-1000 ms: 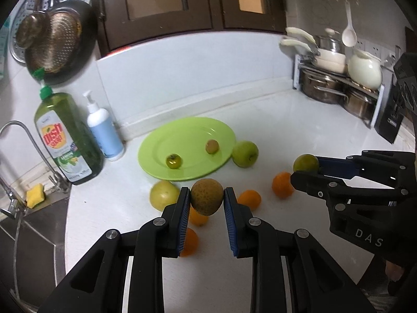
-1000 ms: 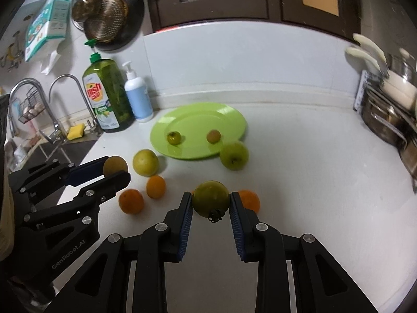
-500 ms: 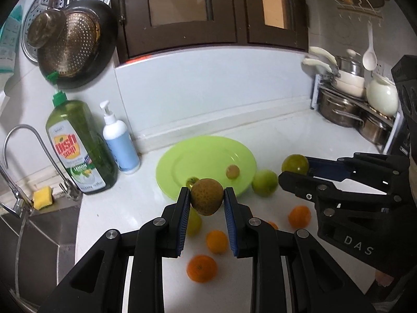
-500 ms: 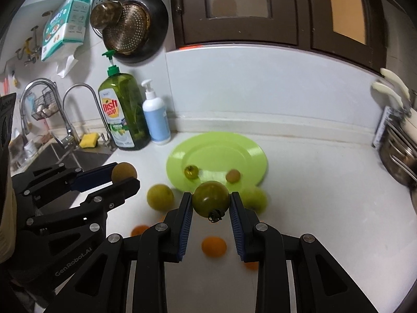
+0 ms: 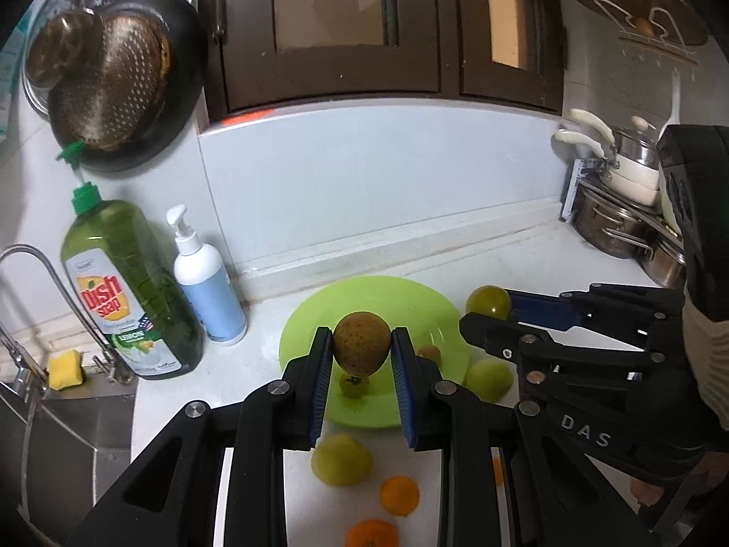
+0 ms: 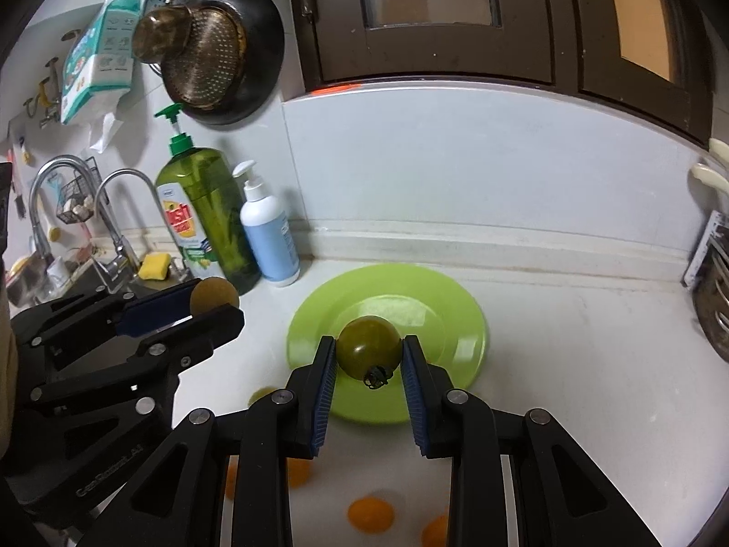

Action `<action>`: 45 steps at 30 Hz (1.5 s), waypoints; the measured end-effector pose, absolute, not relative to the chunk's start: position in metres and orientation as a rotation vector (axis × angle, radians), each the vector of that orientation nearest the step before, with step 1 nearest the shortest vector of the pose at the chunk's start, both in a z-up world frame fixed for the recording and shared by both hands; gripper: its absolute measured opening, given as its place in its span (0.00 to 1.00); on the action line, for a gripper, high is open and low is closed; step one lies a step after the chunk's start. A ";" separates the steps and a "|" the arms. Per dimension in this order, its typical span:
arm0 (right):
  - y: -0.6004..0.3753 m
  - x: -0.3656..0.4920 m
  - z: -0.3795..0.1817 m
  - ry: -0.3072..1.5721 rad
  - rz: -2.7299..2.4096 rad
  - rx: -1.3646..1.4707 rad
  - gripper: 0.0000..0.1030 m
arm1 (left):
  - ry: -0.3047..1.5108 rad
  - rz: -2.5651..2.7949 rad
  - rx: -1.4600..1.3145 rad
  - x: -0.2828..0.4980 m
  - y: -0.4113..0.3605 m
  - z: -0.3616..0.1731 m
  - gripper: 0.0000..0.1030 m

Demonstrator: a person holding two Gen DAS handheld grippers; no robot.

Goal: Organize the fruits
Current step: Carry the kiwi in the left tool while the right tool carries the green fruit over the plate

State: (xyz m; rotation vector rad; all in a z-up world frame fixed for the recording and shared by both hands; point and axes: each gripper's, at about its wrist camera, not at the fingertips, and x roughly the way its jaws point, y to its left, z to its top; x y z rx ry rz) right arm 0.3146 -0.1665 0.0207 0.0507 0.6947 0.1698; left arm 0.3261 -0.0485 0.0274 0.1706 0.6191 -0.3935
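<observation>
Both grippers hang just short of the round lime-green plate (image 6: 460,319), the left gripper (image 5: 361,355) clamped on a brown speckled fruit (image 5: 361,349), the right gripper (image 6: 369,358) on a dark green tomato (image 6: 369,347).

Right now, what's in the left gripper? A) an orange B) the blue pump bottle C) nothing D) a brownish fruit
D: the left gripper is shut on a brownish fruit, pinched between its blue pads above the green plate; the oranges lie on the counter.
</observation>
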 end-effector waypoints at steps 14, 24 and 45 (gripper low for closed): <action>-0.180 0.396 -0.011 0.815 0.137 0.056 0.29 | 0.742 -0.398 0.174 0.395 -0.056 -0.005 0.26; -0.185 0.437 -0.046 0.934 0.119 0.094 0.29 | 0.862 -0.403 0.171 0.438 -0.061 -0.043 0.26; -0.186 0.469 -0.079 1.060 0.108 0.111 0.29 | 0.967 -0.403 0.187 0.475 -0.065 -0.081 0.26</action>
